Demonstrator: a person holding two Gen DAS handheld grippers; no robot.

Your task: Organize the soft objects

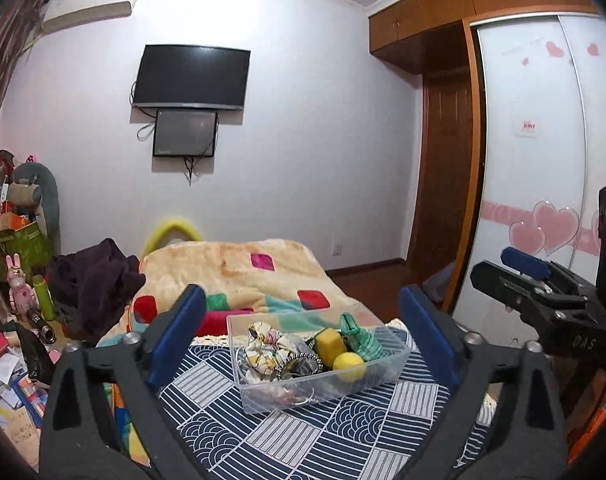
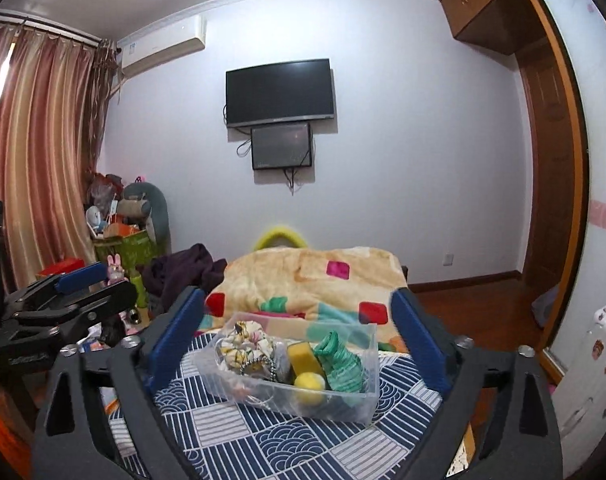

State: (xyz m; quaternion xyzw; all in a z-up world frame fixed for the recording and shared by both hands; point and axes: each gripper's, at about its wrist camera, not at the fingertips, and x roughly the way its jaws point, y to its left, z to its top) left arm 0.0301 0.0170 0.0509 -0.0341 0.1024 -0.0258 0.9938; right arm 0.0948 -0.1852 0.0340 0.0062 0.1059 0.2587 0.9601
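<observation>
A clear plastic box (image 1: 319, 364) sits in the lower middle of both pictures, on a blue and white patterned cloth (image 1: 303, 436). Soft things are piled inside it: a flowery scrunchie (image 1: 269, 346), a yellow sponge block (image 1: 330, 342), a yellow ball (image 1: 349, 366) and a green knitted piece (image 1: 361, 340). There are also some beaded rings in there (too small to tell what they are).

The left gripper (image 1: 299, 344) is spread wide, with its blue fingers (image 1: 179, 332) on each side of the box and nothing between them. The right gripper (image 2: 299, 344) is spread wide too and holds nothing. Both hang above the near edge of the cloth, not touching the box.

I think this is the very start. Nothing looks taken out yet, and the cloth around the box is bare. The next move is likely to reach down into the box and pinch one soft thing. The ball sits near the front wall, so it looks easy to get. The box is light, so one gripper may need to hold it steady while the other pulls.
</observation>
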